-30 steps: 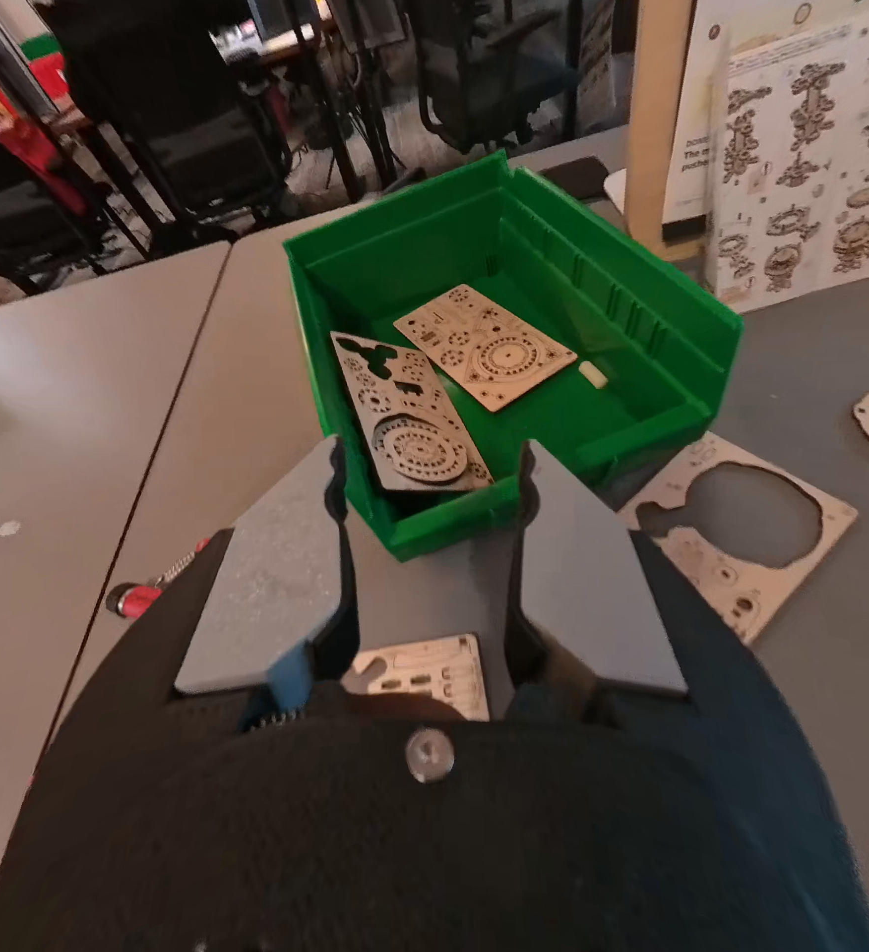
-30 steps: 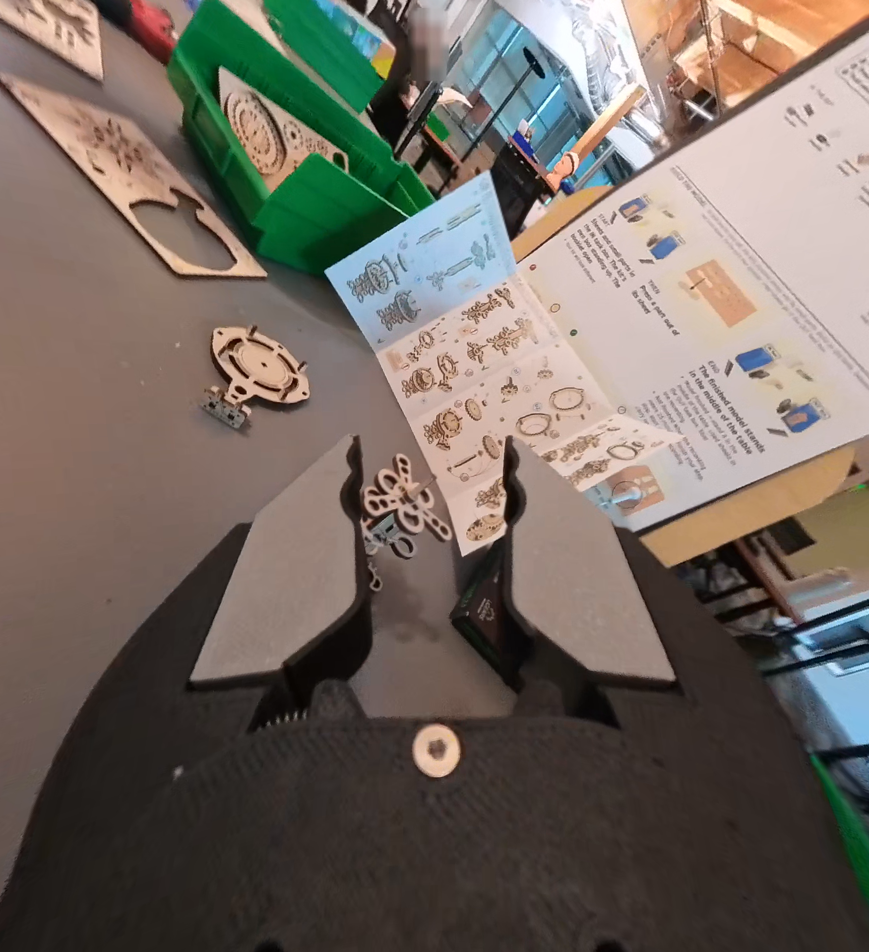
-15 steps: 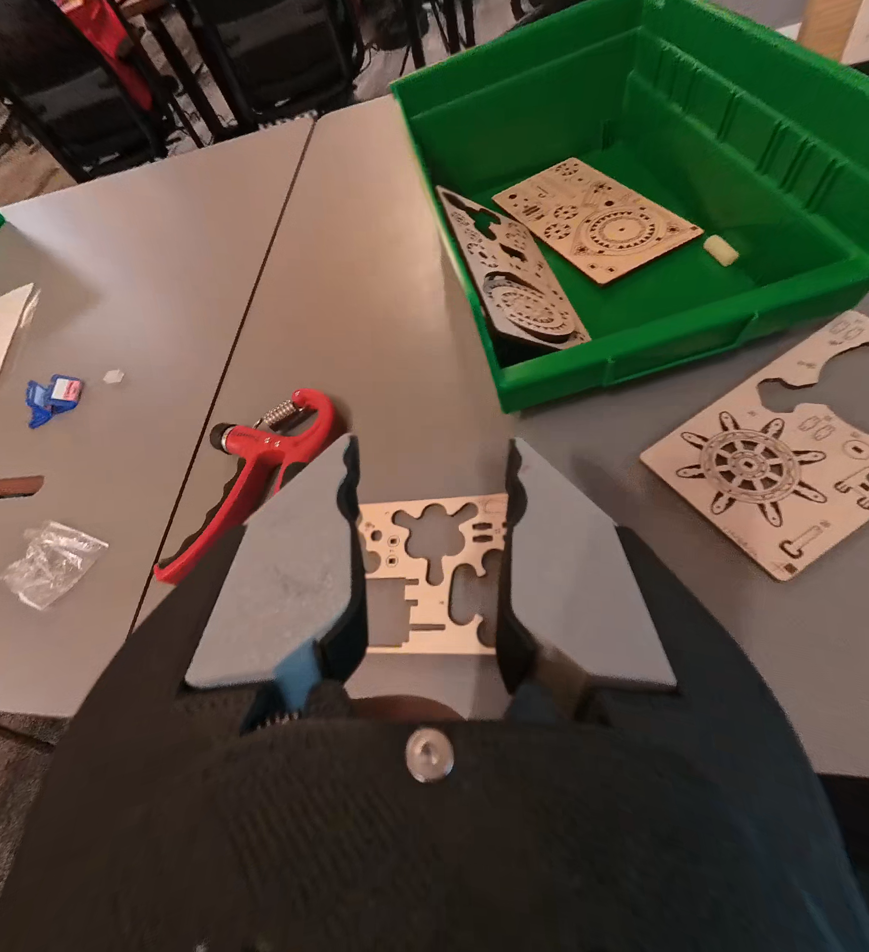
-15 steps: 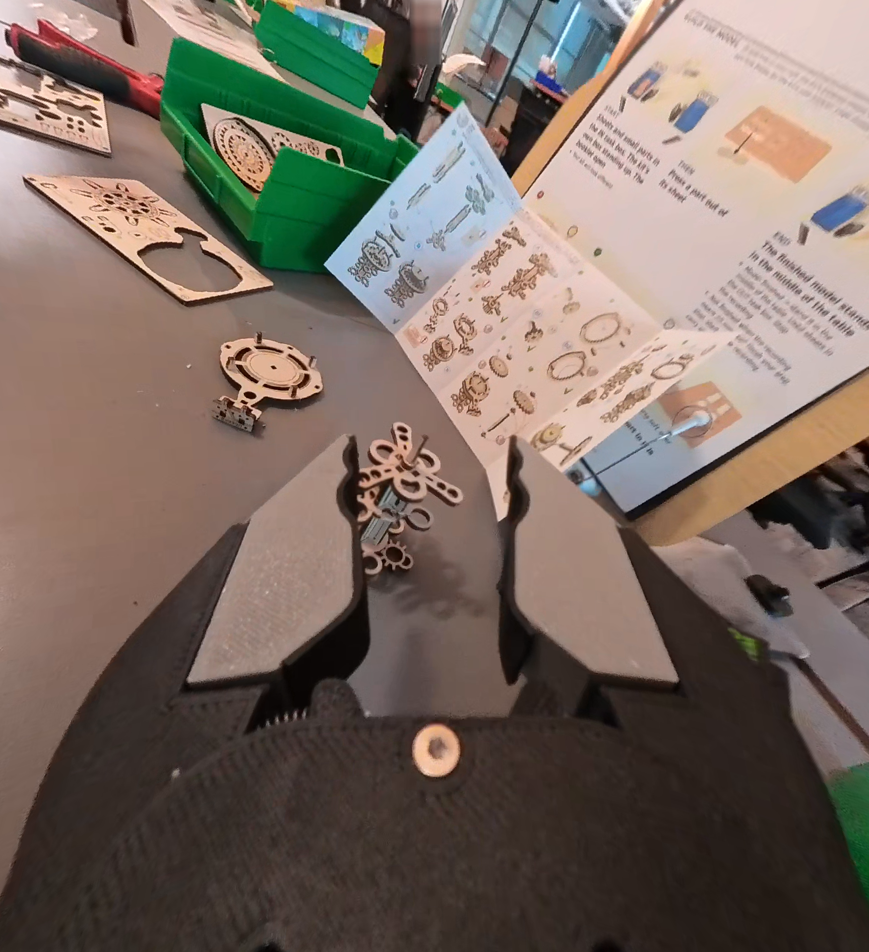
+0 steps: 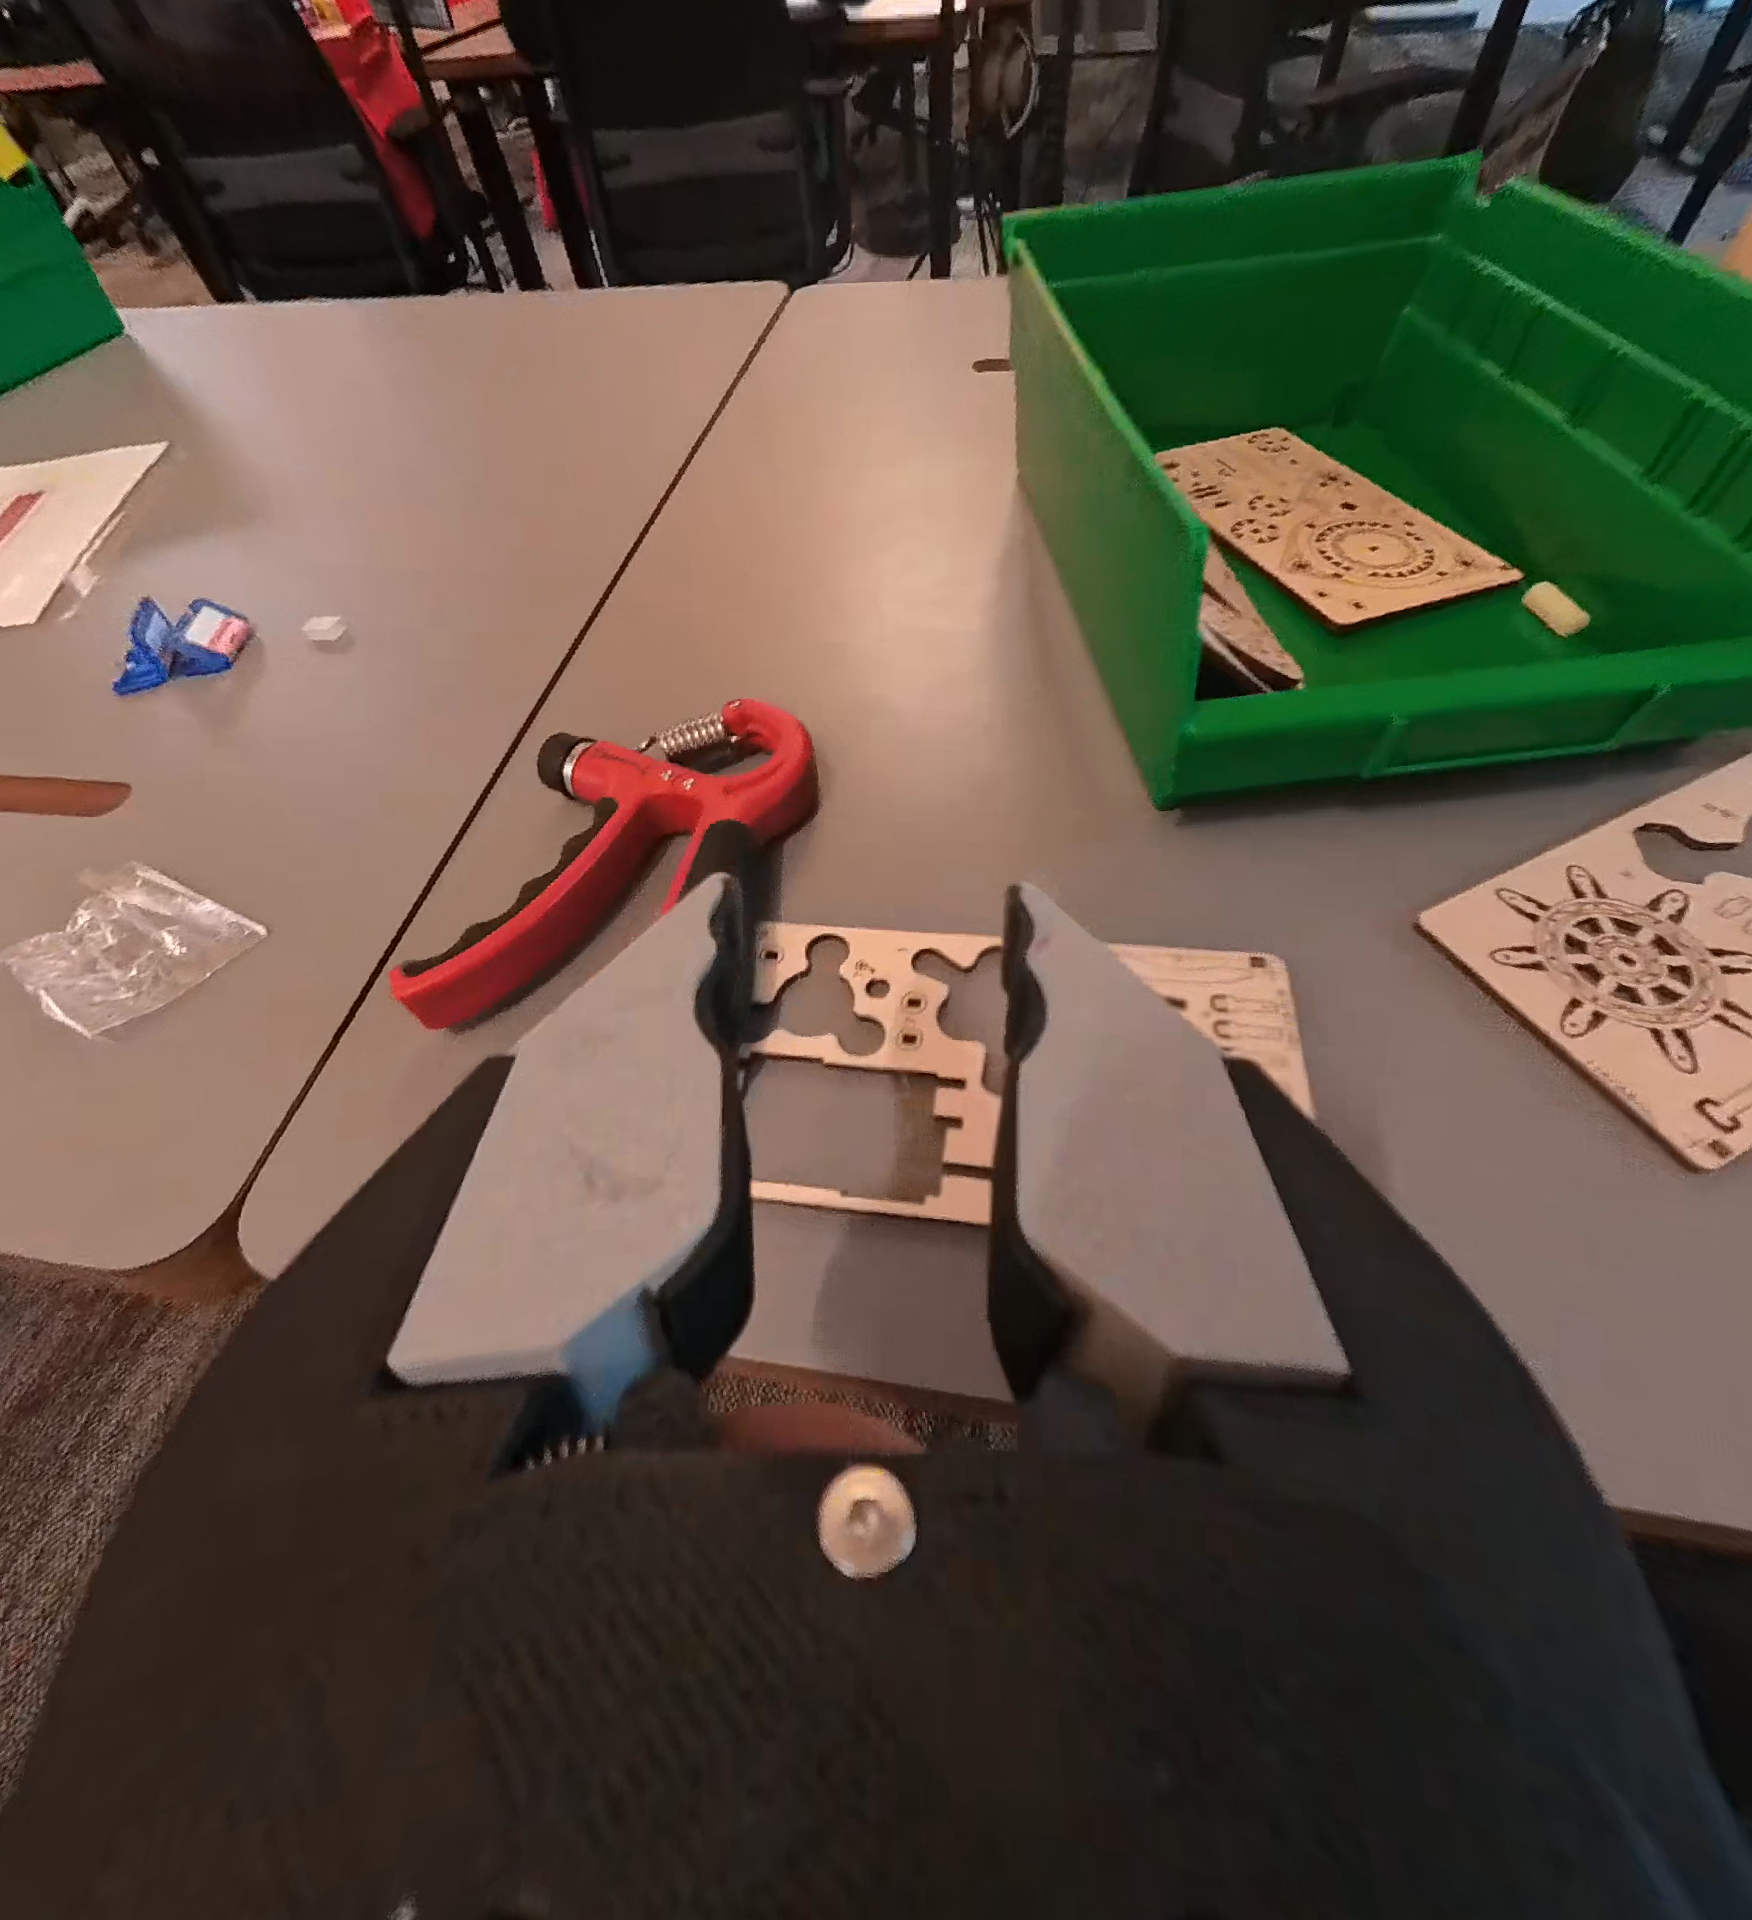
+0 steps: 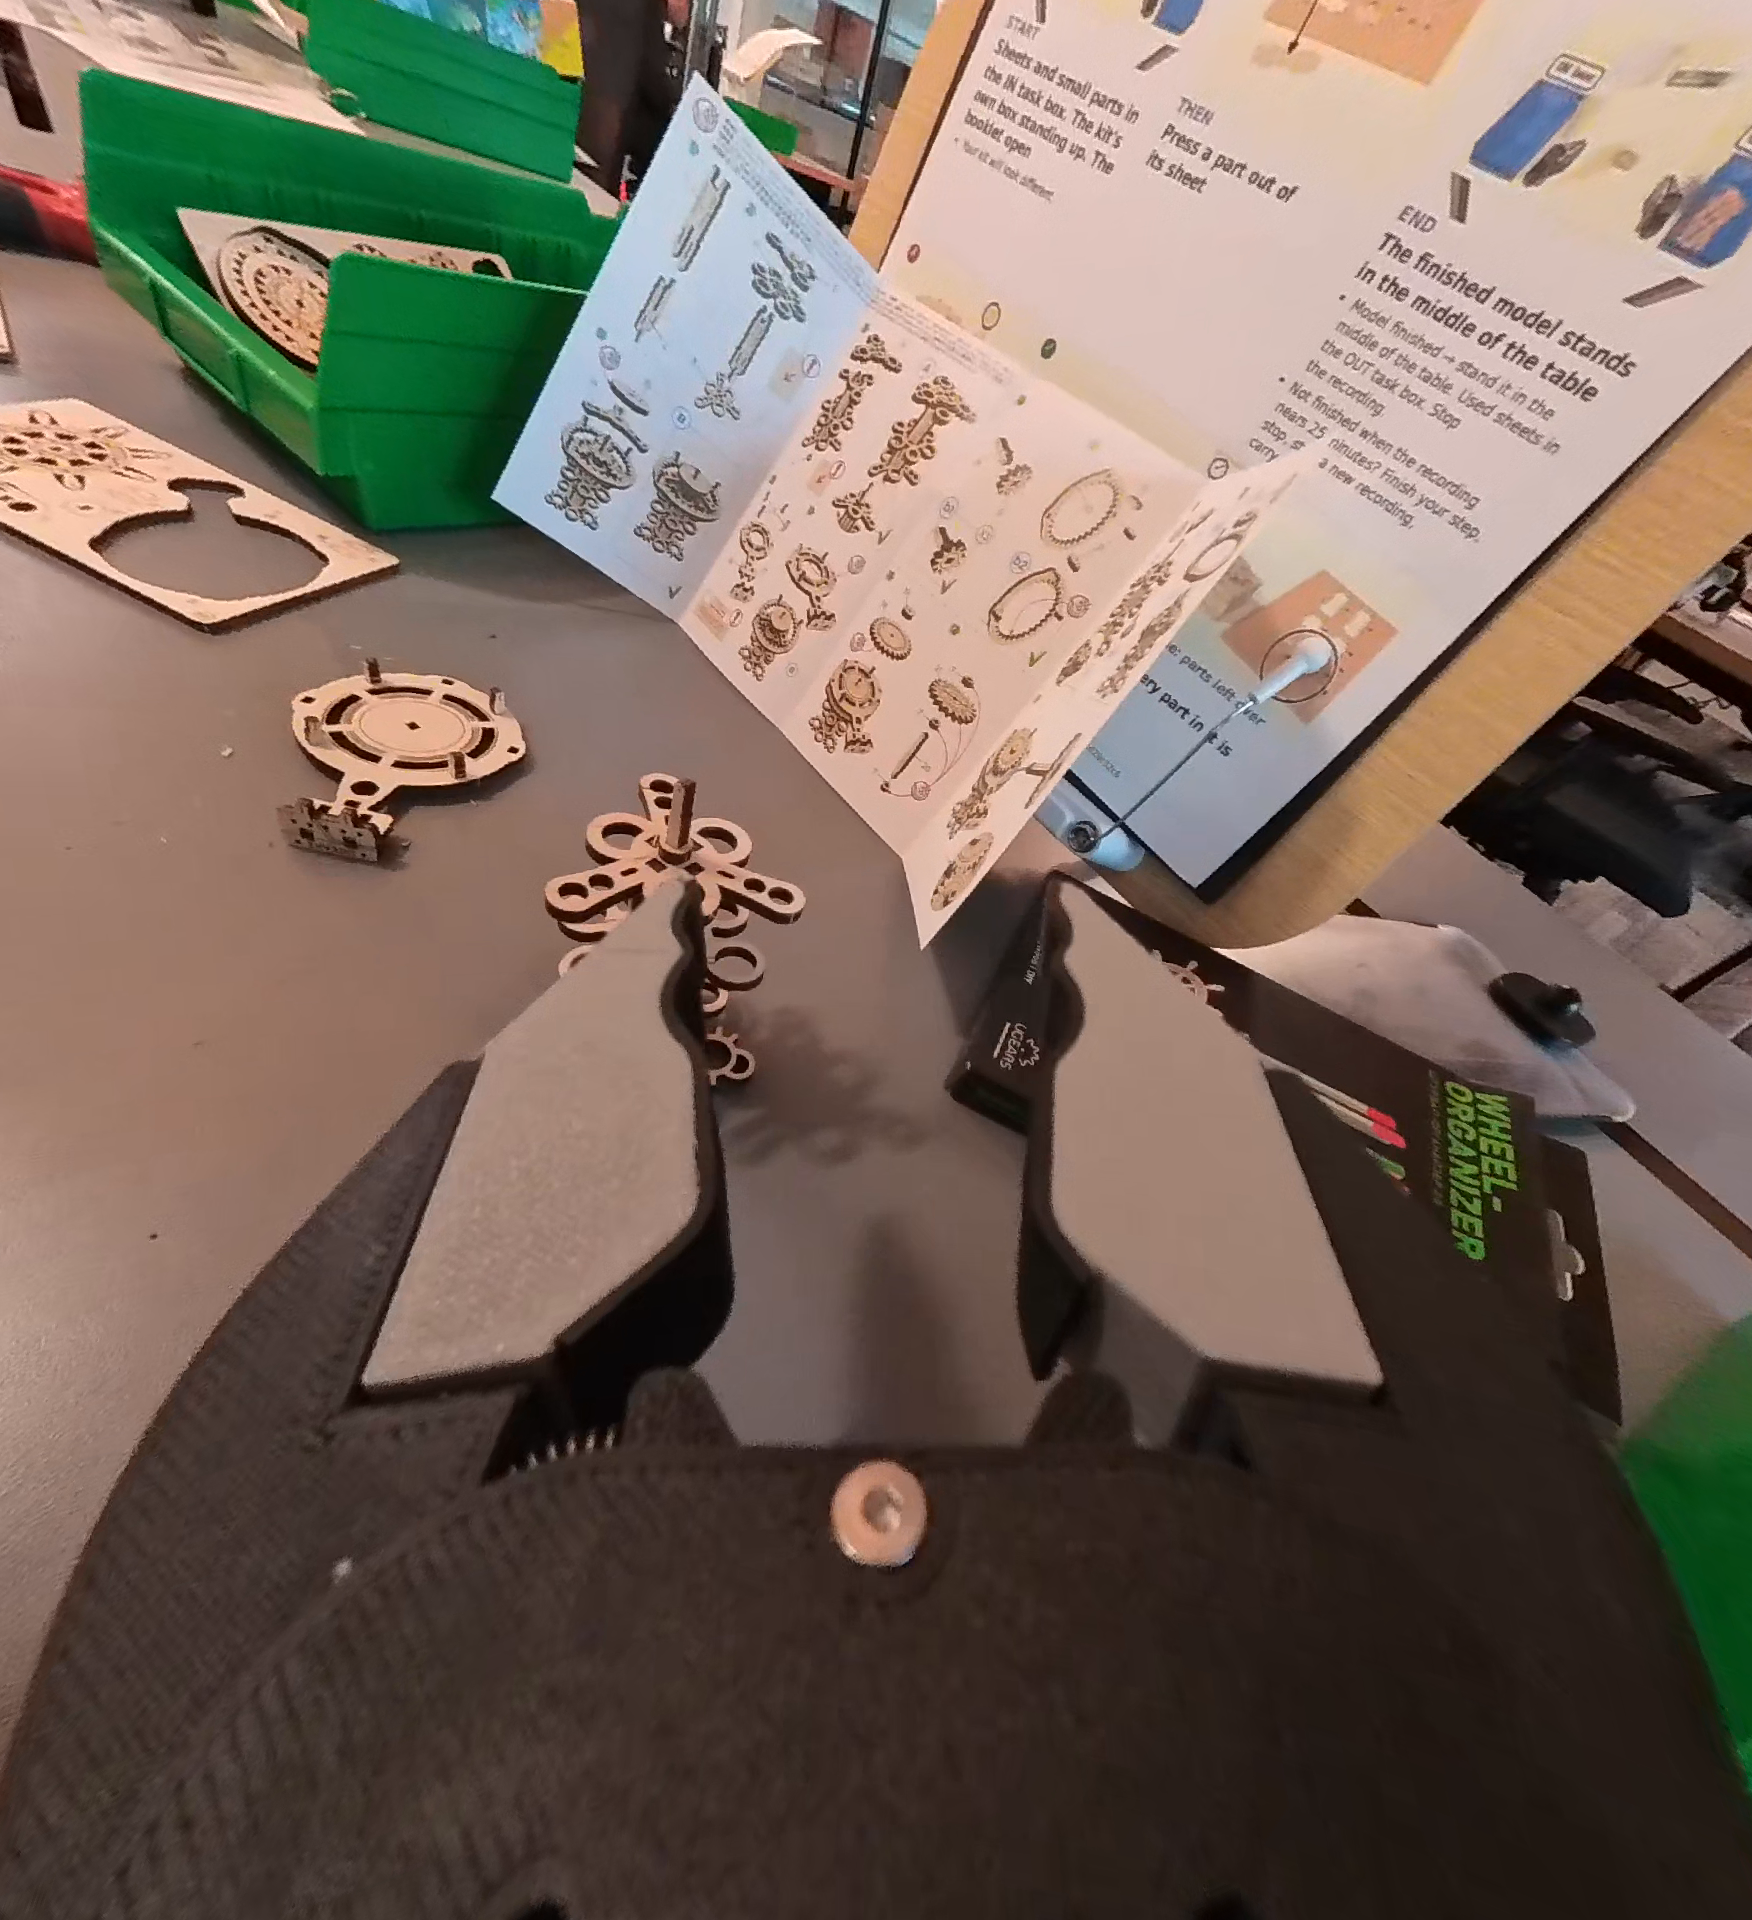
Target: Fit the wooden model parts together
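White board (image 6: pixel 1298 343): we saw black headings and bulleted paragraphs, legible, on a poster propped at the right.
Folded booklet (image 6: pixel 851 499): we found small circled step marks beside assembly drawings, too small to read.
Black box (image 6: pixel 1474 1195): we noted green lettering on its top and small white lettering on its side.
Paper sheet (image 5: pixel 10 540): we saw a red printed band, its text blurred.
Wooden sheet (image 5: pixel 1630 966): we saw tiny engraved marks, unreadable.

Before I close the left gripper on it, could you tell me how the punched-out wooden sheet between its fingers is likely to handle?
The punched-out wooden sheet looks thin and light, so it should lift easily. Large cutouts leave narrow bridges that could snap under a hard pinch. It lies flat on the table, so the open left gripper may struggle to get under an edge.
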A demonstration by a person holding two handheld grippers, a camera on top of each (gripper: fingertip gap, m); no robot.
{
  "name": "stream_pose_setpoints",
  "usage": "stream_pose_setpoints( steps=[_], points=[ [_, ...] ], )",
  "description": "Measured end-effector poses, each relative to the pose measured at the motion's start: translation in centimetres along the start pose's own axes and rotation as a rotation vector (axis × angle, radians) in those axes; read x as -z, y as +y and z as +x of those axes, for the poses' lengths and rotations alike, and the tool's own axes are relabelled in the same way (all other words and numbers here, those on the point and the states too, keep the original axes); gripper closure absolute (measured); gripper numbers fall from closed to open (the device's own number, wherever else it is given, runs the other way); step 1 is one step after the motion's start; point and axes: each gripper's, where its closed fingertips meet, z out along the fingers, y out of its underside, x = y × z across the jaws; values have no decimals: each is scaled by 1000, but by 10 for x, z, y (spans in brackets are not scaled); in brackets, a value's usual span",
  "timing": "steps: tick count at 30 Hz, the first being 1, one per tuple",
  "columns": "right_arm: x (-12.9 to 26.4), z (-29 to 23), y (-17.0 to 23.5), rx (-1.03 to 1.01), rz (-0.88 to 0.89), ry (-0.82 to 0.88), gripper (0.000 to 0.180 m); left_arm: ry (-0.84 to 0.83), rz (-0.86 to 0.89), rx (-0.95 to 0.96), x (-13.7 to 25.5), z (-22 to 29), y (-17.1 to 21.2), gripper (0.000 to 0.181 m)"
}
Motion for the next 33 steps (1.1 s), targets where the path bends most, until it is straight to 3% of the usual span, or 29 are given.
stream_pose_setpoints(
  steps=[6,14,20,22,33],
  points=[
    [-2,6,7,-25,-22,14,120,-14,-9,28,-1,-12,15,135],
    [-5,10,15,-10,-65,51,121,15,41,-10,-6,7,-5,135],
    [14,72,30,72,-219,463,127,58,107,-112,-10,56,-26,135],
    [19,79,31,94,-248,514,127,49,113,-165,-12,67,-26,137],
    [19,78,37,98,-296,506,131,114,74,-204,-21,110,-32,135]
  ],
)
